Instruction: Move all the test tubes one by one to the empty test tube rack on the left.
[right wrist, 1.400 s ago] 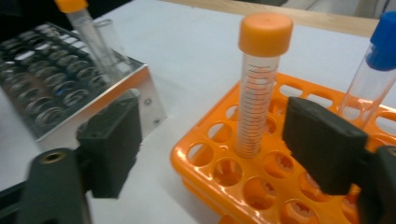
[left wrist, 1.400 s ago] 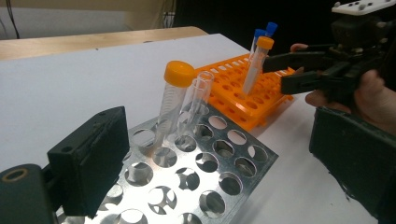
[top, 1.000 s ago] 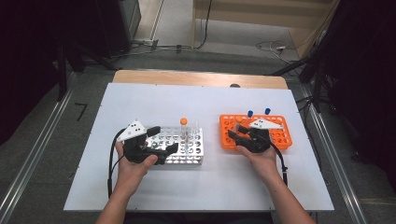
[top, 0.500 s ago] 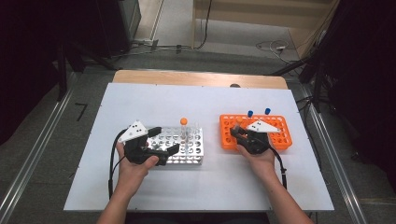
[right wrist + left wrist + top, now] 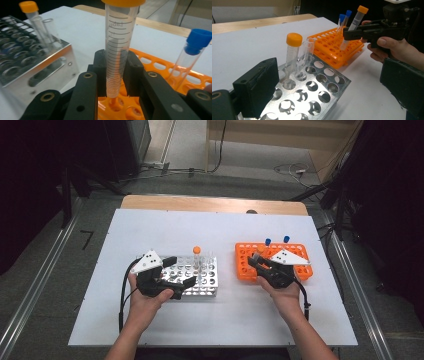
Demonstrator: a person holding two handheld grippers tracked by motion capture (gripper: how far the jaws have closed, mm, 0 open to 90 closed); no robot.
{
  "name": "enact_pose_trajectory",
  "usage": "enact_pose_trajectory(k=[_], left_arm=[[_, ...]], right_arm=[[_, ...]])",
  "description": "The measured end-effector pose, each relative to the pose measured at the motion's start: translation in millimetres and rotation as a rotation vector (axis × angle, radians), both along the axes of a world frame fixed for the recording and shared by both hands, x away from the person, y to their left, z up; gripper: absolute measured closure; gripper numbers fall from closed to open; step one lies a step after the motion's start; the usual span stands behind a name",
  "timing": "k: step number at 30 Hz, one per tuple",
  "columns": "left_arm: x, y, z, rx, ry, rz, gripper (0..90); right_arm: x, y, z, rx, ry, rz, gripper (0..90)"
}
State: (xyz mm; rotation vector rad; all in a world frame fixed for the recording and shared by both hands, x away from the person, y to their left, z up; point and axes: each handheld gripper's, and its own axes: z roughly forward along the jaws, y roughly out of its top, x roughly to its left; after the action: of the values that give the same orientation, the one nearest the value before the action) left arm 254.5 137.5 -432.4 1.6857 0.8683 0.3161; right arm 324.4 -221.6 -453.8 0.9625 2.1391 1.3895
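White table carries a metal rack at left and an orange rack at right, well apart. The right gripper has just been closing and now pinches an orange-capped tube at its lower body, long axis upright, tip just above the orange rack's holes. The metal rack lies to this gripper's left, holding one capped tube and a bare one; open holes remain beside them. The left gripper rests at the metal rack's near edge, jaws spread, holding nothing. Judged: transfer to the metal rack follows.
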Motion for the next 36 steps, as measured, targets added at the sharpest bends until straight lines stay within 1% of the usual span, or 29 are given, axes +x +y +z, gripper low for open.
enact_pose_trajectory(k=[3, 7, 12, 14, 17, 22, 29, 31, 36], left_arm=[[-0.6, -1.9, 1.2, 0.004, -0.003, -0.005, 2.6], [-2.0, -4.8, 2.6, 0.011, -0.007, -0.015, 2.6], [-3.2, -7.8, 4.4, 0.014, -0.010, -0.024, 2.6], [-3.2, -8.8, 5.1, 0.013, -0.011, -0.035, 2.8], [-3.4, -10.4, 5.7, 0.008, -0.010, -0.041, 3.4], [-4.0, -14.3, 6.0, 0.011, -0.010, -0.054, 3.9], [-5.5, -19.6, 7.6, 0.013, -0.014, -0.080, 4.9], [-5.9, -21.2, 8.2, 0.003, -0.012, -0.093, 5.7], [-7.1, -25.5, 9.2, 0.000, -0.016, -0.127, 10.8]], right_arm=[[-6.6, 0.3, 4.4, 0.017, 0.015, 0.034, 72.7], [-16.7, 2.2, 9.0, 0.019, 0.018, 0.076, 72.7], [-27.3, 6.4, 12.7, 0.028, 0.036, 0.130, 72.7], [-30.8, 9.4, 14.1, 0.036, 0.040, 0.155, 72.7], [-35.7, 15.6, 15.1, 0.036, 0.046, 0.194, 72.7], [-42.6, 25.7, 14.9, 0.033, 0.059, 0.249, 72.7], [-49.5, 36.4, 14.7, 0.029, 0.070, 0.301, 72.7], [-50.8, 38.9, 14.2, 0.028, 0.075, 0.312, 72.7], [-54.2, 44.7, 13.8, 0.029, 0.087, 0.341, 72.7]])
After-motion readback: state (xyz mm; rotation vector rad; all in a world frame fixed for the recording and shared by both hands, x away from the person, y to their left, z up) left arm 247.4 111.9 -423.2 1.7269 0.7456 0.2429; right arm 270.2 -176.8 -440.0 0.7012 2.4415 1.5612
